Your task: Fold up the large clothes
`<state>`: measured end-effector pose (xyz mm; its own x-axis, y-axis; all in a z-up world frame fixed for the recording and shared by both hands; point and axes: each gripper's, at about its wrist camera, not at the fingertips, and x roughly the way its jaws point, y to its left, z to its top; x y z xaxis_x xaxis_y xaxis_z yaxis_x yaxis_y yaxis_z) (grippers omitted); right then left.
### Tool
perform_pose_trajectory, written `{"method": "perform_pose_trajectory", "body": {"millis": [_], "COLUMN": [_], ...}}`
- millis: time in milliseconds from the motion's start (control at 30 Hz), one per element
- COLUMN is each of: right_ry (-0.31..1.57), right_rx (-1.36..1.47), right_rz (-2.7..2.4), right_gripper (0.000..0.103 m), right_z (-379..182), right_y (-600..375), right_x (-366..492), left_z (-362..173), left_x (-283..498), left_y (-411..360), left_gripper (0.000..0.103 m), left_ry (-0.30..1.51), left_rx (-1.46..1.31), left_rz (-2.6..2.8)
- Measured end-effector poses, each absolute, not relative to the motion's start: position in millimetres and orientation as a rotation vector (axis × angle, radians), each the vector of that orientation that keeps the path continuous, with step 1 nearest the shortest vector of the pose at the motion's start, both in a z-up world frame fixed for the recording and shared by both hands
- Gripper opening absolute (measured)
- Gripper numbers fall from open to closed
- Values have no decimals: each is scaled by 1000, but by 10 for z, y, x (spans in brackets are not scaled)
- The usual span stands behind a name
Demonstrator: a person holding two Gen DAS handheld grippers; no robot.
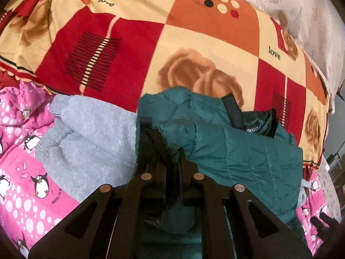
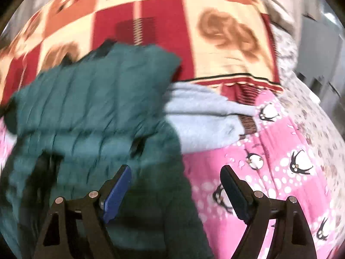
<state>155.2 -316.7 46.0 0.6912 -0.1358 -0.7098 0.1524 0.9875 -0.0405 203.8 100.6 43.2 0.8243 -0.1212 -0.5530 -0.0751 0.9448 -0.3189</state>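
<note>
Left view sharp, evenly lit; right view motion-blurred; fisheye edges dark.

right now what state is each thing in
green jacket: bunched, partly folded, collar showing
grey sweatpants: lying folded beside the jacket
left gripper: shut on the jacket
right gripper: open, nothing between its fingers
pink blanket: spread underneath

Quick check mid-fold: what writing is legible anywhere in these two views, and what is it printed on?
"love": twice on the patchwork rose quilt, upper left and right.
White letters on the black neck label of the green puffer jacket: upside down, cut off, unreadable.
Small print beside a penguin on the pink penguin blanket: too small.
Right wrist view: blurred, nothing legible.
</note>
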Motion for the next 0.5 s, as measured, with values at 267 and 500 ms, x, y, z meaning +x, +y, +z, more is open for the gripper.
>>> {"method": "perform_pose_trajectory", "body": {"millis": [267, 500], "right_ry": [715, 727], "right_rx": [-39, 40], "right_rz": [-92, 135], "right_gripper": [87, 87], "right_z": [558, 399], "right_y": [-2832, -2651], "right_x": [2053, 2525], "left_z": [383, 238], "left_x": [2053, 2137], "left_y": [1019, 994], "left_gripper": [7, 28], "left_ry": [608, 664], "left_rx": [-320, -270], "left_rz": [-17, 14]}}
